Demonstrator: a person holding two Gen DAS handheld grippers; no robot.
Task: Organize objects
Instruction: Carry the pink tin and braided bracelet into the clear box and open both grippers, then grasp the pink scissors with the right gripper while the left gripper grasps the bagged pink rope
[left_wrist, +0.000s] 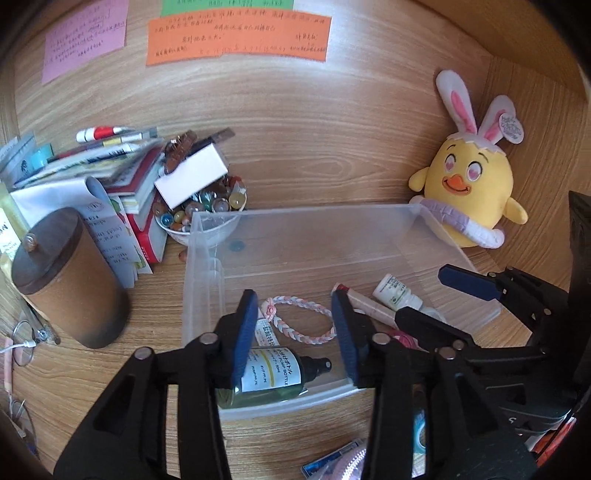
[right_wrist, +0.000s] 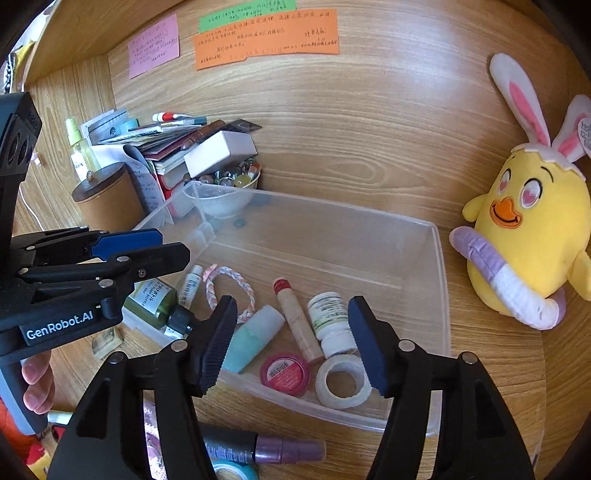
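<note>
A clear plastic bin (right_wrist: 441, 295) (left_wrist: 192, 266) sits on the wooden desk. In it lie a green spray bottle (left_wrist: 269, 380) (right_wrist: 155, 299), a braided bracelet (left_wrist: 299, 317) (right_wrist: 229, 284), a beige tube (right_wrist: 299, 321), a white pill bottle (right_wrist: 330, 319), a teal bottle (right_wrist: 251, 338), a pink round tin (right_wrist: 284, 373) and a white tape roll (right_wrist: 343, 382). My left gripper (left_wrist: 295, 332) is open and empty above the bin's near left part. My right gripper (right_wrist: 291, 343) is open and empty over the bin's near edge.
A yellow chick plush (right_wrist: 532, 236) (left_wrist: 469, 184) stands right of the bin. A brown canister (left_wrist: 70, 280), a stack of booklets (left_wrist: 122, 173) and a bowl of marbles (left_wrist: 203, 214) crowd the left. A purple tube (right_wrist: 266, 450) and teal tape (right_wrist: 232, 470) lie on the desk in front.
</note>
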